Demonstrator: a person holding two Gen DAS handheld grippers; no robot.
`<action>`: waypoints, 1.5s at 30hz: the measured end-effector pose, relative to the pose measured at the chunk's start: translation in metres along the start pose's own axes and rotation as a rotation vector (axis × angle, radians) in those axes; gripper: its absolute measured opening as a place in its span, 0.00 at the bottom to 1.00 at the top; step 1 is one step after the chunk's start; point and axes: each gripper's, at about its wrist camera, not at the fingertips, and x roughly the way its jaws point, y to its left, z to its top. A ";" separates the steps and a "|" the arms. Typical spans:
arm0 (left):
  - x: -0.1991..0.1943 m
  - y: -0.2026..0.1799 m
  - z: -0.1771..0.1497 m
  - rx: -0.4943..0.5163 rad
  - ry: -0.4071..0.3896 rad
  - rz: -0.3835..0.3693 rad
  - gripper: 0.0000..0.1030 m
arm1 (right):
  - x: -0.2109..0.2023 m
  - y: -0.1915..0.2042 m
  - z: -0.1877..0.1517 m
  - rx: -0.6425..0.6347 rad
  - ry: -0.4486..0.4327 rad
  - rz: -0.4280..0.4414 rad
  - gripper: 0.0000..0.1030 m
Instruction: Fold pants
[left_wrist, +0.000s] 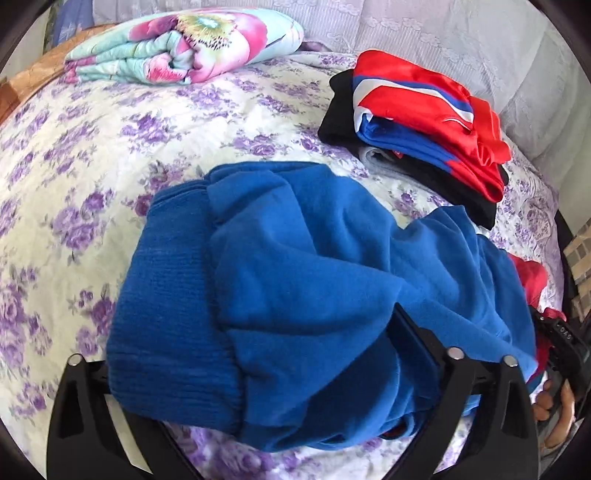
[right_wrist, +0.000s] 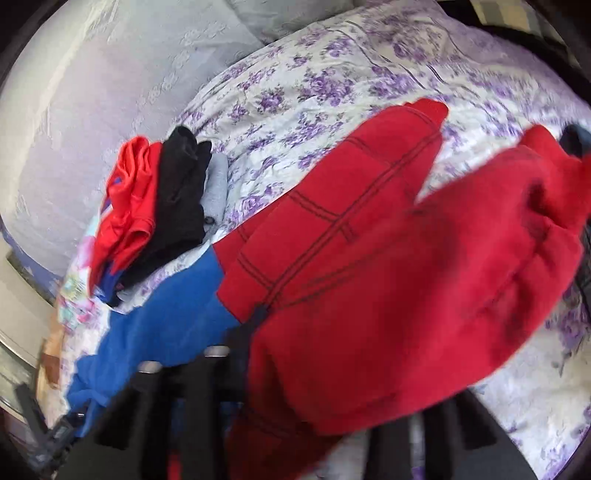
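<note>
My left hand-held gripper (left_wrist: 258, 354) straddles the blue pants (left_wrist: 314, 258) on the bed (left_wrist: 74, 177), jaws apart; my right hand-held gripper (right_wrist: 236, 373) pinches their red section (right_wrist: 369, 277).

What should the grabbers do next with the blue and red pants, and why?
Probably lift and pull the pants apart to spread them flat. They lie bunched on the floral bedsheet, blue end at the left gripper, red end draped over the right gripper, too crumpled to fold.
</note>
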 end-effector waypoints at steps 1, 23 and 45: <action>-0.002 0.000 0.000 0.007 -0.005 -0.008 0.72 | -0.003 -0.009 0.000 0.038 0.002 0.043 0.13; -0.155 0.180 -0.038 -0.145 -0.064 0.070 0.39 | -0.142 0.064 -0.184 -0.258 0.225 0.234 0.40; -0.186 0.178 -0.063 -0.138 -0.173 0.088 0.84 | -0.108 0.044 -0.090 -0.005 0.102 0.255 0.57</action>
